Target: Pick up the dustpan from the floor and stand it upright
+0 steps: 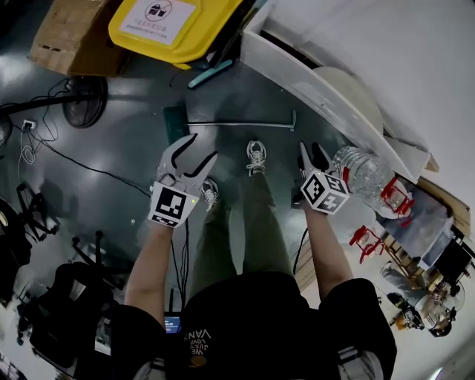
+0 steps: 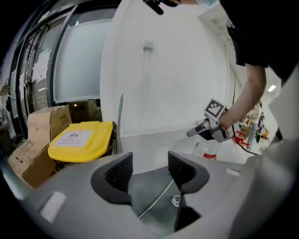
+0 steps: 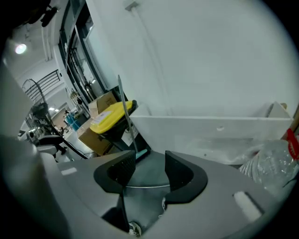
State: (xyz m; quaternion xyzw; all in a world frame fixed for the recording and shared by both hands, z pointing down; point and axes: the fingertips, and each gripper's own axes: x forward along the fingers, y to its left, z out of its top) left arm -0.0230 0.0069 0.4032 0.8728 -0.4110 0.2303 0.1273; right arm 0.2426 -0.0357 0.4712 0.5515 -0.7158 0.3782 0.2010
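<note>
Lying flat on the dark floor [image 1: 126, 148], the dustpan [image 1: 176, 123] has its green pan at the left of the head view. Its thin metal handle [image 1: 237, 124] runs off to the right, just ahead of the person's shoes [image 1: 256, 157] and short of the white wall base [image 1: 297, 74].

The left gripper [image 1: 200, 148] hangs near the pan end with its jaws spread wide and nothing between the pads. In its own view the handle [image 2: 159, 198] shows on the floor beyond the gap, untouched. The right gripper [image 1: 312, 152] hangs near the handle's far end, jaws equally wide and empty. The handle [image 3: 145, 186] crosses the floor past its gap too.

A yellow bin [image 1: 174, 22] and a cardboard box [image 1: 70, 33] stand beyond the dustpan. A clear plastic bottle [image 1: 364, 174] lies just right of the right gripper
</note>
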